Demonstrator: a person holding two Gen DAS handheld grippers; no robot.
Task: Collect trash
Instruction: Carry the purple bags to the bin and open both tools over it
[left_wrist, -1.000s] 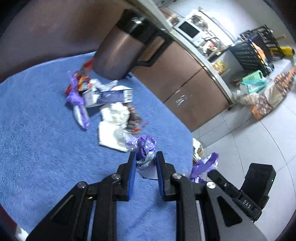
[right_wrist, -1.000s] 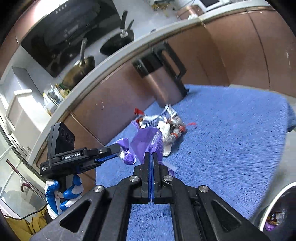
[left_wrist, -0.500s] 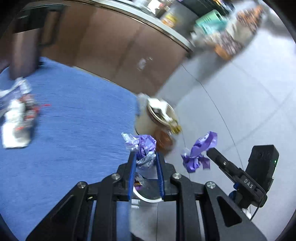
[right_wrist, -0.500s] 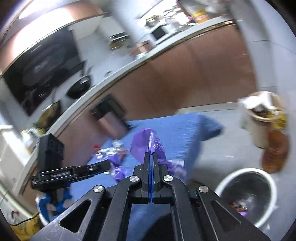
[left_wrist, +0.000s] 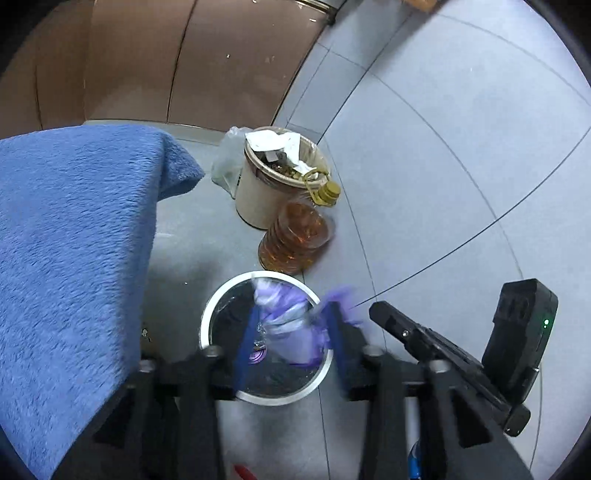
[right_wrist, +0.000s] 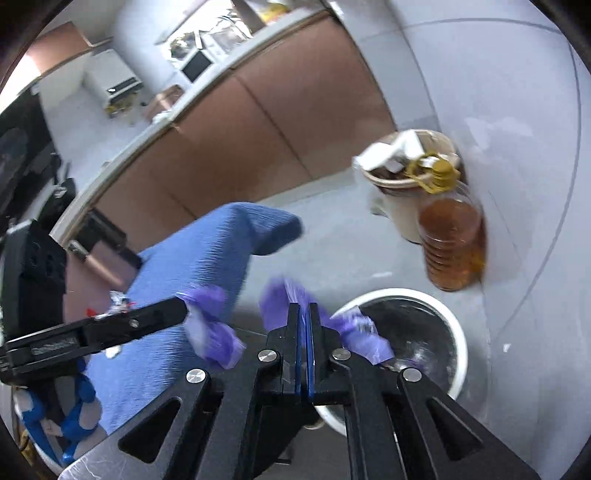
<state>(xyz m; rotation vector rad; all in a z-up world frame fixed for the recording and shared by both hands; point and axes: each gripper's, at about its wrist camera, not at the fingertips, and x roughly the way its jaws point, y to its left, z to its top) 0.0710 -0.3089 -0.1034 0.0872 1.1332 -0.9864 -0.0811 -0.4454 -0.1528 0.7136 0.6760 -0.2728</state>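
Both grippers hang over the bin (left_wrist: 207, 321) so their trash falls inside. The left gripper (left_wrist: 290, 343) has jaws opening, a purple wrapper (left_wrist: 284, 325) loose between them. The right gripper (right_wrist: 303, 332) has jaws nearly closed, pinching its own wrapper (right_wrist: 280, 299).

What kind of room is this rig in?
Most likely a home kitchen: a long counter with brown cabinet fronts, a microwave on the counter, a bottle of amber cooking oil on the tiled floor, and a white-rimmed waste bin.
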